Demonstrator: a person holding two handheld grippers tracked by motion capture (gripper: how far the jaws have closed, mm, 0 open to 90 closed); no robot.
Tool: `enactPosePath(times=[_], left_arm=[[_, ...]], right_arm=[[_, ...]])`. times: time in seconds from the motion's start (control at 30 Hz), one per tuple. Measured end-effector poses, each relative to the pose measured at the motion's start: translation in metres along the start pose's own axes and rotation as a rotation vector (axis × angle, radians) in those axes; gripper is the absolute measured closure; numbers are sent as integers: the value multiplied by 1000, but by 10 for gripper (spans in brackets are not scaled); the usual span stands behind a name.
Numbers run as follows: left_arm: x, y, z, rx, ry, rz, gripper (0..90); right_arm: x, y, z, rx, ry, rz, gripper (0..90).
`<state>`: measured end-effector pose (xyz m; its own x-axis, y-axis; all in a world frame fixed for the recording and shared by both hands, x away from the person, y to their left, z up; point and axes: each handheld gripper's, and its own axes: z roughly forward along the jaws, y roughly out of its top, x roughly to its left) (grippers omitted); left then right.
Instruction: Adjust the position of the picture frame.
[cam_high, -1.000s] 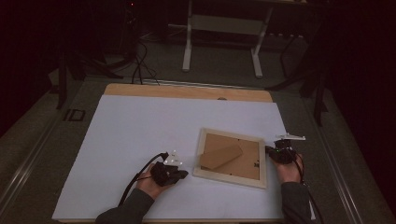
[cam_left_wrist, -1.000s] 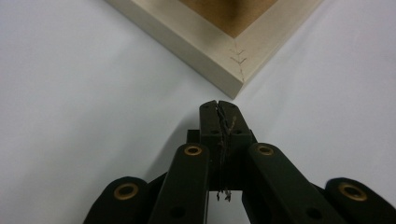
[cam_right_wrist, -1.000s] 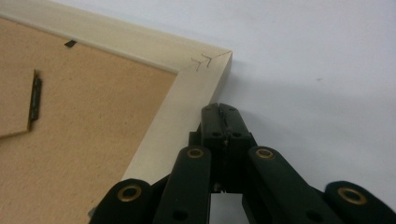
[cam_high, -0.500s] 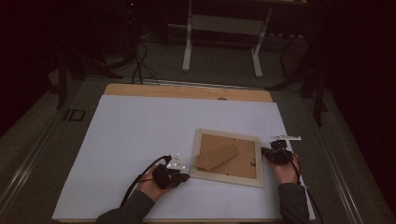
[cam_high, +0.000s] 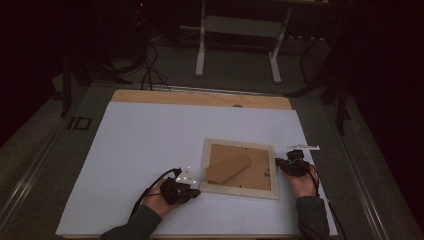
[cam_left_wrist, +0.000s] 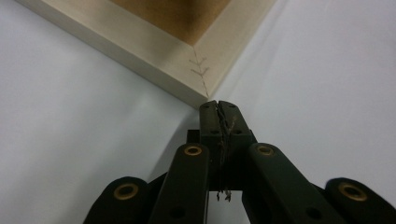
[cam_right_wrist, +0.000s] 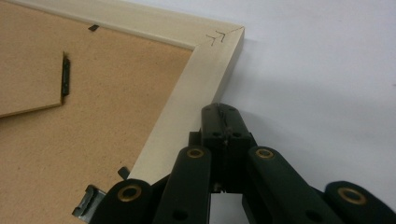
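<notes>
A pale wooden picture frame (cam_high: 238, 189) lies face down on the white sheet, showing its brown backing board and stand flap (cam_high: 229, 168). My left gripper (cam_high: 196, 190) is shut, and its tips touch the frame's near left corner. In the left gripper view the shut tips (cam_left_wrist: 218, 105) meet that corner of the frame (cam_left_wrist: 187, 53). My right gripper (cam_high: 280, 165) is shut too, its tips pressed against the frame's right side. In the right gripper view the tips (cam_right_wrist: 219, 110) rest on the outer edge of the frame's border (cam_right_wrist: 196, 77). Neither gripper holds anything.
The white sheet (cam_high: 150, 145) covers a wooden table whose far strip (cam_high: 200, 98) shows bare. Metal tabs (cam_right_wrist: 88, 201) hold the backing board in the frame. Beyond the table stand white desk legs (cam_high: 201, 45) and floor cables (cam_high: 150, 65).
The frame has slid a little to the left and turned slightly, and the right gripper has moved left along with it. The left gripper has stayed at the near left corner.
</notes>
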<state>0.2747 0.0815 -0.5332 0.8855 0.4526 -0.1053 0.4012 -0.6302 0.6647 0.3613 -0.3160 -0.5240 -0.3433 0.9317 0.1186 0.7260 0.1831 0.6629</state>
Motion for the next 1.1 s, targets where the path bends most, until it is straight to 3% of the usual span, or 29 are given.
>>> enactPosePath(times=[0.2, 0.47, 0.7, 0.87, 0.9, 0.93, 1.1], left_arm=[[3, -2, -2, 1, 6, -8, 898], [16, -9, -11, 2, 25, -55, 896], [19, -17, -20, 4, 41, -67, 876], [25, -27, -35, -25, 62, -105, 877], [32, -34, -45, -35, 89, -142, 877], [34, -37, -48, -38, 98, -155, 878], [43, -42, -49, -30, 118, -189, 880]], right_arm=[[7, 2, 3, 2, 23, -15, 900], [26, 10, 14, 6, 40, -69, 900], [35, 19, 25, -5, 63, -67, 900], [42, 24, 33, -8, 68, -73, 900], [43, 25, 34, -9, 67, -76, 900], [48, 26, 37, -7, 69, -76, 900], [59, 26, 40, 6, 90, -107, 900]])
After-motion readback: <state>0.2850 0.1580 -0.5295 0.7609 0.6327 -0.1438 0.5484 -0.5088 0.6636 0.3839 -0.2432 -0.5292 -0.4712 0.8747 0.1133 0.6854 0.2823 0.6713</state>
